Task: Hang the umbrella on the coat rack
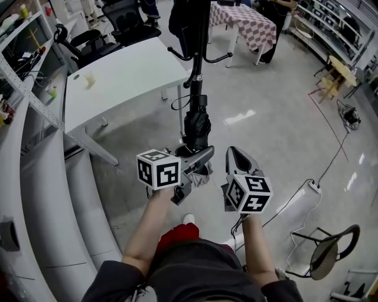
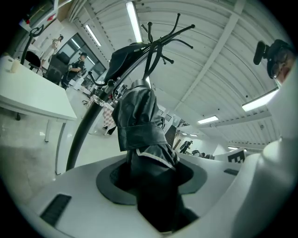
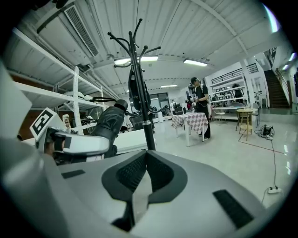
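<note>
White rectangular counter (image 1: 124, 82) stands just left of the rack, bare but for a small pale item.

Black metal coat rack (image 1: 199, 35) with curved hooks rises straight ahead of the person. A dark garment or bag (image 1: 183, 17) already hangs near its top. Lower hooks on both sides look free.

Black folded fabric umbrella (image 1: 196, 124) is off the floor and carried, not hung. Its free end points up toward the rack's pole. In the right gripper view it stops short of the pole, with a gap between them. No part of it sits on a hook.

Left tool (image 1: 201, 158) is clamped on the umbrella's bunched fabric at the lower end. The left gripper view shows cloth filling the space between the pads, the rack's hooks high above it.

Right tool (image 1: 235, 152) is held level beside the left one, on the side away from the counter. Its jaws are together with nothing between them.

Progress, as I judge it:
- Pickup done, and the approach to the rack is well along.
- Left to do:
  - close the last gap to the rack
  - lift the umbrella to a free hook
  - catch its handle or strap there
  - let go

Which part of the umbrella will catch the hook is not clear from here.
</note>
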### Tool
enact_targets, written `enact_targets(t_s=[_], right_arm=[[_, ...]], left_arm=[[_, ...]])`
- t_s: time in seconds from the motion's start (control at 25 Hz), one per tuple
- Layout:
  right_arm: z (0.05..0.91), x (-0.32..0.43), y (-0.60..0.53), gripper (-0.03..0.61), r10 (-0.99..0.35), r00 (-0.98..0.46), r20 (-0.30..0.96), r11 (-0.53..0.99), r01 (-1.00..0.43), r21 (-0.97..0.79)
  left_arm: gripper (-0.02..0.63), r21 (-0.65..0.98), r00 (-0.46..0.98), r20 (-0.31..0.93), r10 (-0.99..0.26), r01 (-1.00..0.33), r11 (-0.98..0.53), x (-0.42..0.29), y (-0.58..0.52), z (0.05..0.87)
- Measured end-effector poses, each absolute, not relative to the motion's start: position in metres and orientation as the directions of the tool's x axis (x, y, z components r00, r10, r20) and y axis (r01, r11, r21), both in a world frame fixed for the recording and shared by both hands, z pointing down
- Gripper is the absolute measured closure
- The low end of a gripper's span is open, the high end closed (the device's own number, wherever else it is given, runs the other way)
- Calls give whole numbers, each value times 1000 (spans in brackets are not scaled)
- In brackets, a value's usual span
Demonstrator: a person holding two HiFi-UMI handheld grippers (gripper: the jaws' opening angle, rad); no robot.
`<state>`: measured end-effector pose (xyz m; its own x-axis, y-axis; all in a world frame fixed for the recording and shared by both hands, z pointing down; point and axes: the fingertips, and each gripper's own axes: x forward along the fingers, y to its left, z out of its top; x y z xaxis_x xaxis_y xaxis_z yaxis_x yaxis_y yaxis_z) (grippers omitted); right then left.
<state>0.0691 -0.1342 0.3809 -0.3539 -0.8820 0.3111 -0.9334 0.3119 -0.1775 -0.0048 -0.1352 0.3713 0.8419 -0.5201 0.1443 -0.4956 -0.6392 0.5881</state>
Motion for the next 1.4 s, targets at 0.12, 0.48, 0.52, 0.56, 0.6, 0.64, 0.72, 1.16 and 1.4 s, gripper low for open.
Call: enact_targets(t_s=[0.12, 0.48, 0.52, 0.56, 0.6, 0.64, 0.72, 1.16, 1.4], right_arm=[[380, 67, -143, 560, -888, -339, 310, 300, -939, -169], [382, 59, -163, 561, -889, -327, 320, 294, -944, -148], [382, 59, -165, 560, -889, -326, 321, 294, -945, -144], [382, 59, -166, 560, -890, -325, 321, 295, -945, -140], [381, 60, -167, 560, -890, -324, 321, 295, -946, -136], [380, 60, -168, 560, -890, -323, 321, 296, -946, -131], [378, 61, -171, 561, -892, -321, 318, 297, -947, -124], [376, 69, -196, 560, -891, -329, 314, 312, -944, -106], [384, 73, -211, 560, -884, -336, 325, 317, -942, -111]], left_arm=[[416, 586, 854, 146, -500, -482, -651, -4, -146, 373], [416, 597, 862, 151, -484, -469, -651, -6, -172, 381], [416, 596, 863, 152, -482, -469, -652, -6, -175, 381], [416, 595, 864, 153, -479, -468, -653, -6, -177, 382], [416, 595, 865, 154, -477, -466, -654, -5, -178, 382], [416, 596, 867, 154, -475, -465, -655, -4, -180, 381], [416, 595, 869, 155, -470, -462, -657, -2, -182, 380], [416, 604, 864, 178, -472, -474, -641, 2, -207, 392], [416, 623, 865, 174, -470, -466, -628, 3, -221, 402]])
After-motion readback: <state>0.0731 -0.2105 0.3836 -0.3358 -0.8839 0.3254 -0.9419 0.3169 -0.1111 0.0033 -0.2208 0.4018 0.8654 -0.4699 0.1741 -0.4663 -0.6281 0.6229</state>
